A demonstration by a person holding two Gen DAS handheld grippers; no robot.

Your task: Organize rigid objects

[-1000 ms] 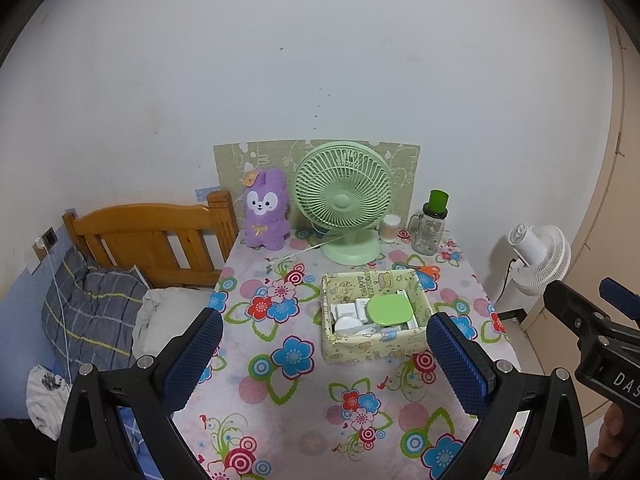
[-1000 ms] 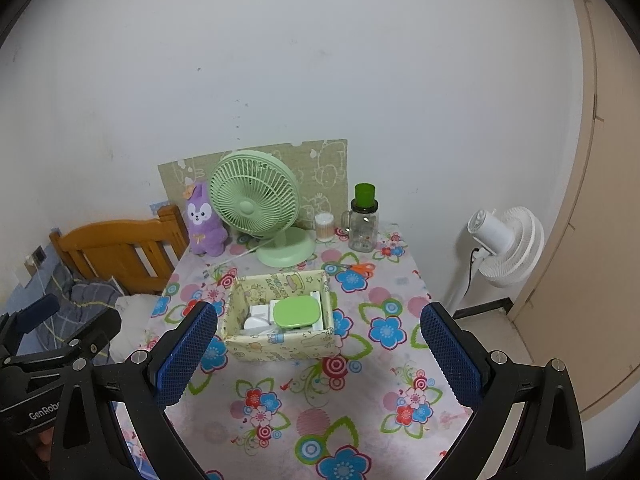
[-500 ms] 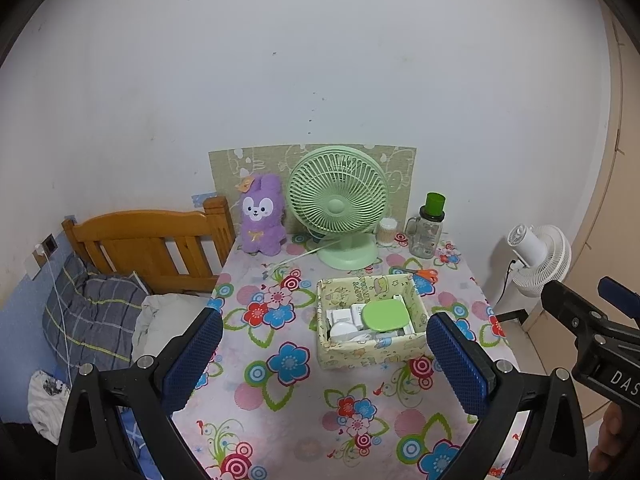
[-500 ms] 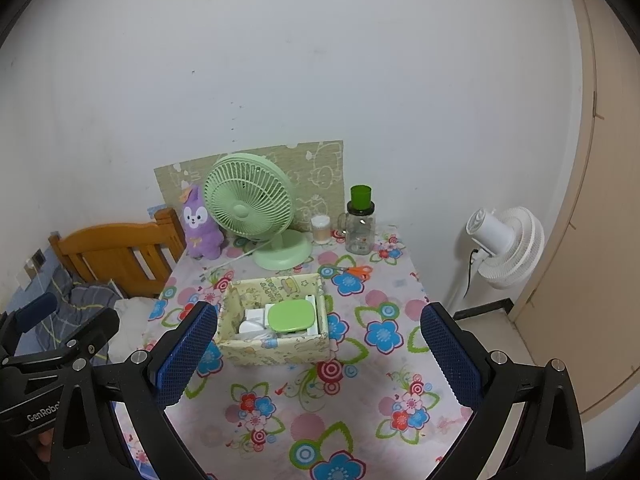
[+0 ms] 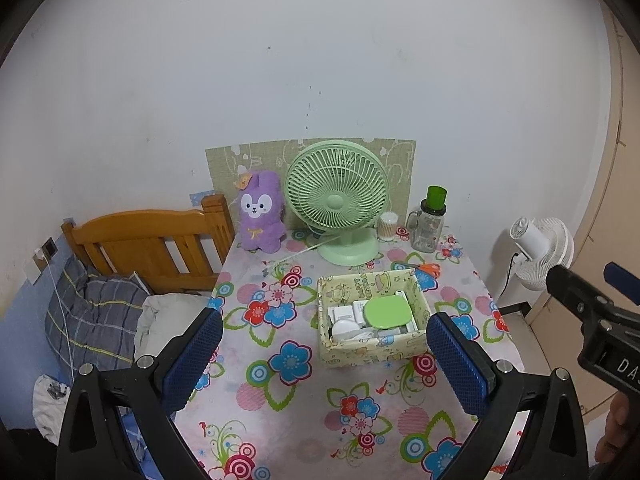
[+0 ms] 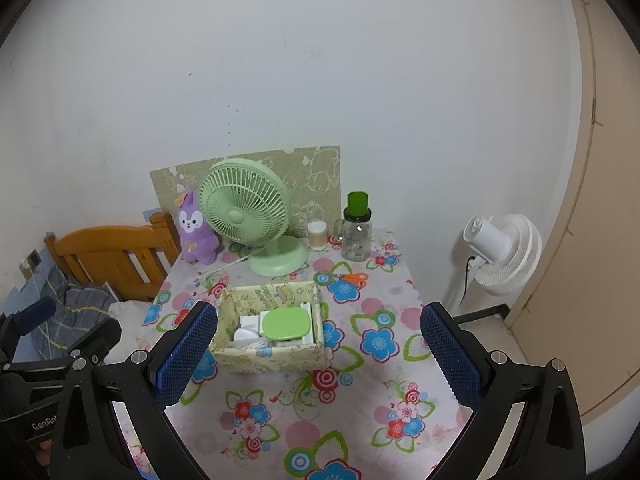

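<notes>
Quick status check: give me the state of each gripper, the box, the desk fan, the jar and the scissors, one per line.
left gripper: open, empty, above the table.
right gripper: open, empty, above the table.
storage box: upright, open-topped, holding white items and a green lid.
green lid: lying flat on the box's contents.
desk fan: upright; whether it is spinning cannot be told.
glass jar: upright, green cap on.
scissors: lying flat behind the box, blades closed.

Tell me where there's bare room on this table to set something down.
Free: the near cloth in front of the storage box, and the left strip between box and plush rabbit. Crowded: the back row, green fan, cotton swab jar, glass bottle, scissors.
</notes>
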